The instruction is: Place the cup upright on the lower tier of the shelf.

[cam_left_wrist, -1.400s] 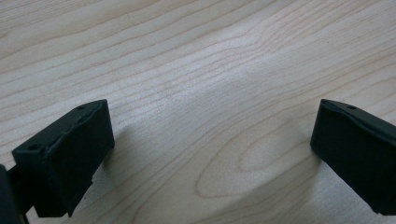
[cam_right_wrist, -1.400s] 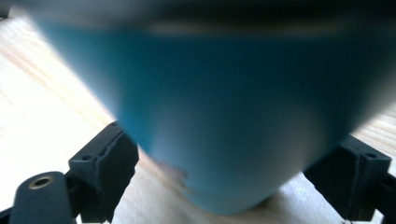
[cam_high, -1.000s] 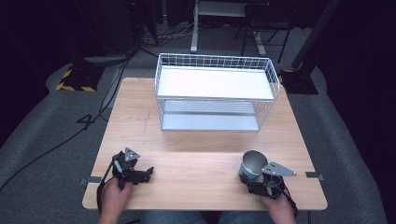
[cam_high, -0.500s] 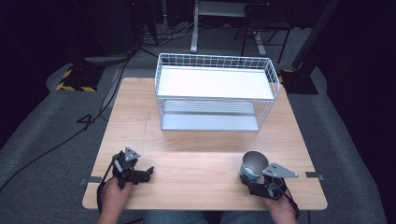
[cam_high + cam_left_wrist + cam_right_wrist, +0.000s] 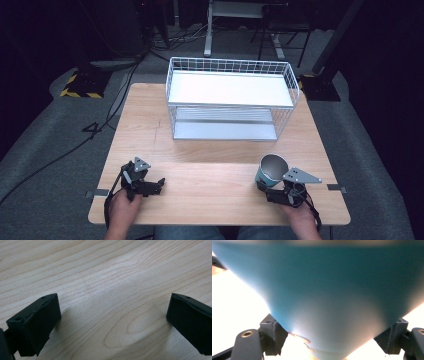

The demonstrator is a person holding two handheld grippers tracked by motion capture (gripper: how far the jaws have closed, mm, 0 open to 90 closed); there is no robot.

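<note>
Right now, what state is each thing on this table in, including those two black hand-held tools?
Blue cup with a silvery inside: mouth up, tilted, empty, clamped near its base.
White wire two-level rack: upright, both shelves bare.
Left tool: jaws wide apart, nothing between them, low over the wooden table.
Right tool: closed on the cup.

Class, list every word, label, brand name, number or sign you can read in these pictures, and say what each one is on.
"4": a dark mark shaped like this digit, on the grey floor left of the table.
No words: yellow-and-black hazard stripes on a stand base on the floor.
No readable text on the blue cup, the white wire basket or either gripper.
</note>
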